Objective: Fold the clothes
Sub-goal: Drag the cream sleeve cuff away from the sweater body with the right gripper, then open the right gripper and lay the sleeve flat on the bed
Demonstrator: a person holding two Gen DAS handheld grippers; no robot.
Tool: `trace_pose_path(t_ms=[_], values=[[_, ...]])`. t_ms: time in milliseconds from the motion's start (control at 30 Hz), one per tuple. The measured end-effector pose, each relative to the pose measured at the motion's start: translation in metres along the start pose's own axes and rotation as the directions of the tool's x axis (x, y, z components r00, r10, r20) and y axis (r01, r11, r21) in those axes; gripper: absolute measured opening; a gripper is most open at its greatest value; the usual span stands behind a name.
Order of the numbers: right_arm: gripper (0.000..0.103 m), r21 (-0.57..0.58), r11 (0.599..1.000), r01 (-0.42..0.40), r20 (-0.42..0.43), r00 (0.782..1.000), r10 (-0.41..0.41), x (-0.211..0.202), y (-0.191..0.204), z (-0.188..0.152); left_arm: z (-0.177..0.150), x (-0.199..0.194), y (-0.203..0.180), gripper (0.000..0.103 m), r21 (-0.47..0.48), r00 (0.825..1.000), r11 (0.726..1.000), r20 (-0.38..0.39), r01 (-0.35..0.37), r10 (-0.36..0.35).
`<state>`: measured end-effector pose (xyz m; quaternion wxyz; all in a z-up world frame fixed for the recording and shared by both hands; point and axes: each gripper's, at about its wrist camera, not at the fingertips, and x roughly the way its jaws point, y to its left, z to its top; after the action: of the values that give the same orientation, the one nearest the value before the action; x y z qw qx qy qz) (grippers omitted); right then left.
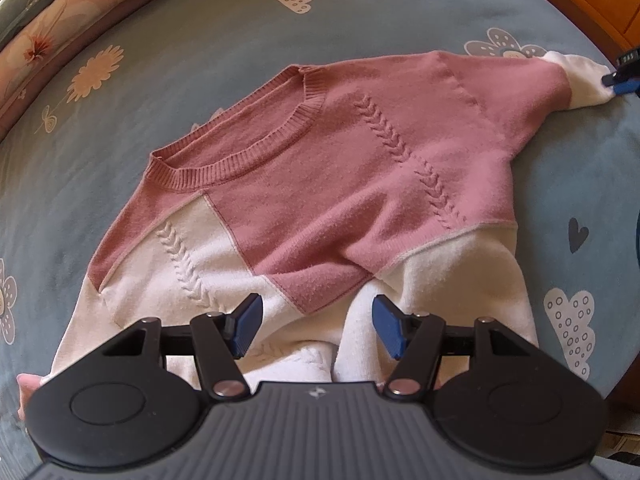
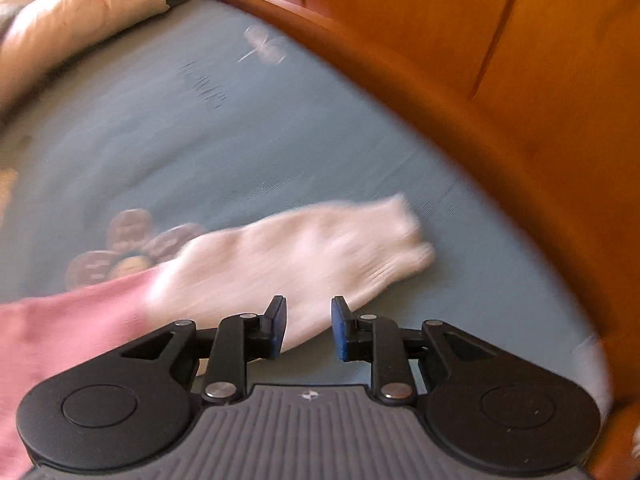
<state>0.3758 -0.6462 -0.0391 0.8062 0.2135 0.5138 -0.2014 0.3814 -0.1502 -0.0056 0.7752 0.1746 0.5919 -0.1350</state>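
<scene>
Sweater (image 1: 320, 184) spread flat on bedsheet (image 1: 200, 60).
Left gripper (image 1: 316, 326) gapes above near hem; right gripper (image 2: 309, 328) parted over white cuff (image 2: 320, 248).

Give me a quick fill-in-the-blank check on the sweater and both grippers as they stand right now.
1. The sweater is pink and ____.
2. It lies on a blue-grey sheet printed with clouds, hearts and ____.
3. The left gripper hovers over the sweater's white lower part with its jaws ____.
4. The right gripper is at the end of the sweater's ____, which is white there.

Missing words: white; flowers; open; sleeve
</scene>
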Motion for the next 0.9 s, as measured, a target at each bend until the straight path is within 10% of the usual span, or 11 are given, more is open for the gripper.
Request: trace_pose_path(t_ms=[267, 367, 600, 733, 900], values=[[0.030, 0.384, 0.913, -0.135, -0.004, 0.989, 0.148, 0.043, -0.022, -0.026, -0.002, 0.009, -0.003, 0.062, 0.011, 1.000, 1.000, -0.020, 0.003, -0.003], [0.007, 0.414, 0.897, -0.152, 0.030, 0.988, 0.153, 0.045, -0.022, -0.024, -0.001, 0.011, -0.006, 0.062, 0.021, 1.000, 1.000, -0.024, 0.008, -0.008], [0.007, 0.356, 0.924, -0.141, 0.045, 0.990, 0.133, 0.016, -0.027, 0.004, 0.001, 0.011, -0.005, 0.062, 0.027, 1.000, 1.000, -0.014, 0.014, -0.013], [0.021, 0.194, 0.979, 0.068, -0.097, 0.994, -0.050, 0.020, -0.010, 0.011, 0.002, 0.013, -0.005, 0.062, 0.014, 1.000, 1.000, -0.011, 0.013, -0.012], [0.023, 0.048, 0.993, 0.105, 0.038, 0.994, -0.107, -0.002, 0.020, 0.019, 0.004, 0.008, -0.006, 0.062, 0.021, 1.000, 1.000, 0.011, 0.015, -0.015]])
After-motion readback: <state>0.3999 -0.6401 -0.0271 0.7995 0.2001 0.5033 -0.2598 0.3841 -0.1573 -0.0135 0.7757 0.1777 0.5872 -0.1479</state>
